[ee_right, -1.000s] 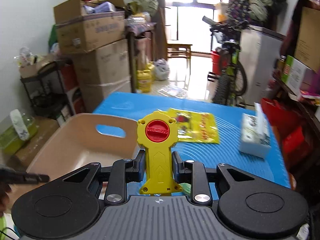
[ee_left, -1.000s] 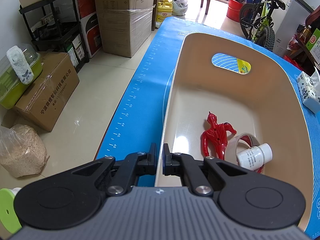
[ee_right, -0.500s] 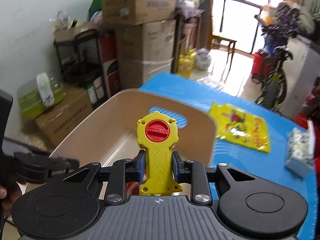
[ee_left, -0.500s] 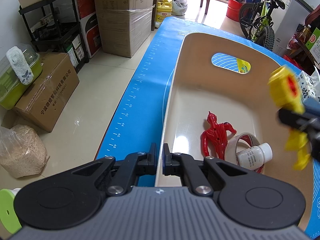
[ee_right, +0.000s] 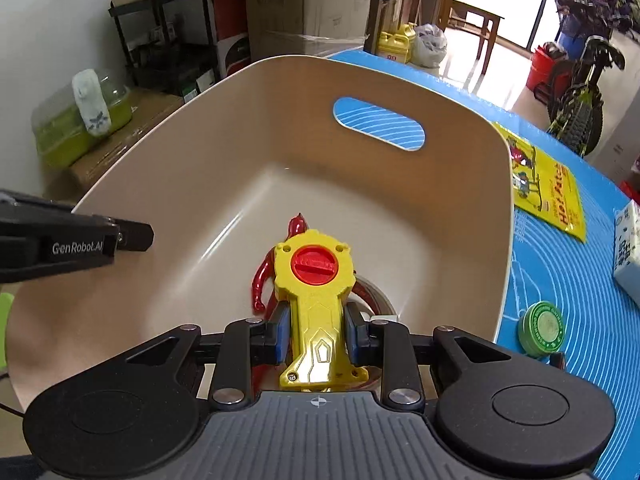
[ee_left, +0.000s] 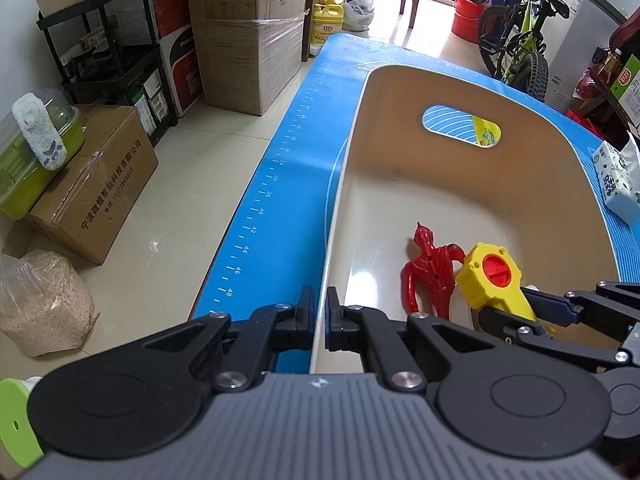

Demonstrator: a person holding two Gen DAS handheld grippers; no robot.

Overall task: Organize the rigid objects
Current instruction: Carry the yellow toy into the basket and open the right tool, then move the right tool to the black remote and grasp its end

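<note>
A beige basket [ee_left: 440,70] [ee_right: 360,64] stands on the blue mat [ee_left: 280,200]. My left gripper [ee_left: 319,308] is shut on its near left rim. Inside lie a red figure [ee_left: 430,272] [ee_right: 262,280] and a tape roll [ee_right: 376,292], mostly hidden. My right gripper [ee_right: 316,332] [ee_left: 532,312] hangs low inside the basket with its jaws opening. The yellow toy with a red dial [ee_right: 316,276] [ee_left: 492,276] stands between the pads over the red figure, with a thin gap on each side of its handle.
On the mat right of the basket lie a yellow packet [ee_right: 548,184], a tissue pack [ee_right: 628,248] [ee_left: 616,184] and a round green tin [ee_right: 544,330]. Cardboard boxes [ee_left: 244,36] and a shelf stand on the floor at left, a bicycle [ee_left: 520,40] beyond the table.
My right gripper swung over the basket and sank into it with the yellow toy, and its jaws have widened off the handle. The left gripper has kept still on the rim.
</note>
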